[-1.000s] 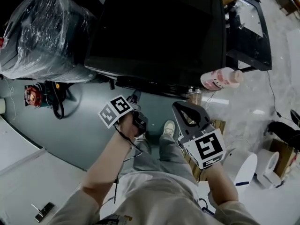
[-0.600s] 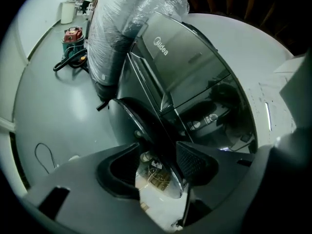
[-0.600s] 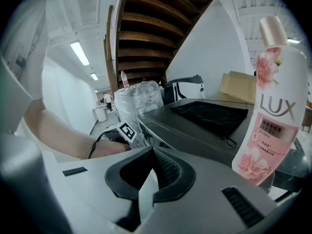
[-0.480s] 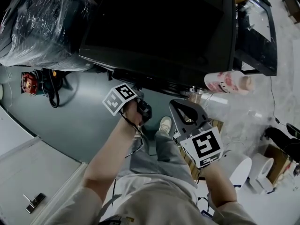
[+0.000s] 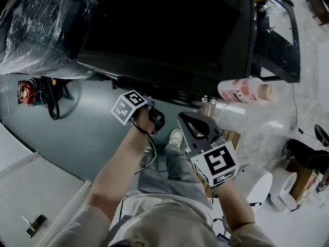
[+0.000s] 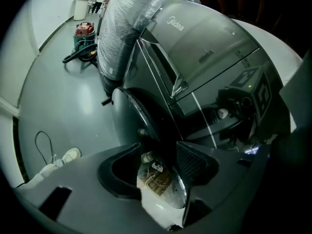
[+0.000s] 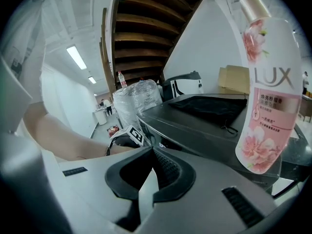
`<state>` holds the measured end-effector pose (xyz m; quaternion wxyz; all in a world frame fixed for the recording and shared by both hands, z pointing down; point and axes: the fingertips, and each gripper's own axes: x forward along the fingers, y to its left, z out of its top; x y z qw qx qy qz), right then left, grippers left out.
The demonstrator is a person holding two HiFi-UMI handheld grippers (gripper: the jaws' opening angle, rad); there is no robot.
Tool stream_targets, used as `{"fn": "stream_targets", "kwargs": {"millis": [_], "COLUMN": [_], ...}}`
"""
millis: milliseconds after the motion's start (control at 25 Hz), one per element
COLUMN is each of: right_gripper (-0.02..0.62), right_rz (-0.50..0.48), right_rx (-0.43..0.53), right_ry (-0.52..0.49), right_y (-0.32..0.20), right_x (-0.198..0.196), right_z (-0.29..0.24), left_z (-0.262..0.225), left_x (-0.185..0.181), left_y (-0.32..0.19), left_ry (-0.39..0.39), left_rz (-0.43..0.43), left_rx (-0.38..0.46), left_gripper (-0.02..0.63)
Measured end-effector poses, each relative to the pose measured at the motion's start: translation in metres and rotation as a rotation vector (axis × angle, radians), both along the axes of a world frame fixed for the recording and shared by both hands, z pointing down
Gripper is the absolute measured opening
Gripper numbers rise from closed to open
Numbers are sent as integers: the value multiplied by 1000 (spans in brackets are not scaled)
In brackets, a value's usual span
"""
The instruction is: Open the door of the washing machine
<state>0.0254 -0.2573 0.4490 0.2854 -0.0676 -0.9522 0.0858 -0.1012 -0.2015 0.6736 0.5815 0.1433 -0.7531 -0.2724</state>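
Since the earlier frame the left hand-held gripper [image 6: 158,144] has drawn in closer under the front edge of the dark grey front-loading washing machine [image 5: 169,30]. The right hand-held gripper [image 7: 153,151] keeps much the same place beside the person's knee. The whole head view has also shifted a little, so part of the change is the camera's own.

The left gripper view shows the machine's round dark door with its chrome-edged glass [image 6: 139,116], low on the machine's front. The door's rim runs between the two jaws. They stand partway apart, one on the outer face and one on the inner side, and appear to be clamped on that rim. The door seems to stand a little way off the machine's front, with a dark gap behind it, so the opening looks begun but far from finished. By my reading the door still has to be swung wide.

The right hand-held gripper has its jaws closed tip to tip with nothing between them, and it points up past the machine's top.

A pink-and-white bottle of body wash [image 5: 241,90] stands near the machine's front right corner. Its footing is not clear. A bulky thing wrapped in clear plastic [image 5: 41,30] stands beside the machine's left edge on the grey floor [image 5: 77,133].
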Motion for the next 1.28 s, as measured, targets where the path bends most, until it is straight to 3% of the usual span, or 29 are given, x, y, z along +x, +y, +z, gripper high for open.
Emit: {"fn": "stream_targets", "kwargs": {"millis": [240,440,680,840,1080,1280], "right_gripper": [28,28,28,28,28,28], "right_rz": [17,22,19,10,3,-15], "right_rx": [1,3,-7,-4,-8,-4], "right_ry": [23,31,7,9,20,26], "right_y": [-4,-4,2,8,19,31], "right_x": [6,11,10,8,9,10], "right_z": [6,9,9,10,12,14], "left_z": [2,-12,4,-11,-11,-10], "left_x": [-1,-1,0,4,16,28], "left_y": [-5,1,-6,6,27,53], "left_ry": [12,3,-4,-8,-14,-21], "left_rz": [-20,9,28,61,104,188], "left_rx": [16,-45,36,-52,-74,-107], "left_gripper": [204,202,204,204,193,179]}}
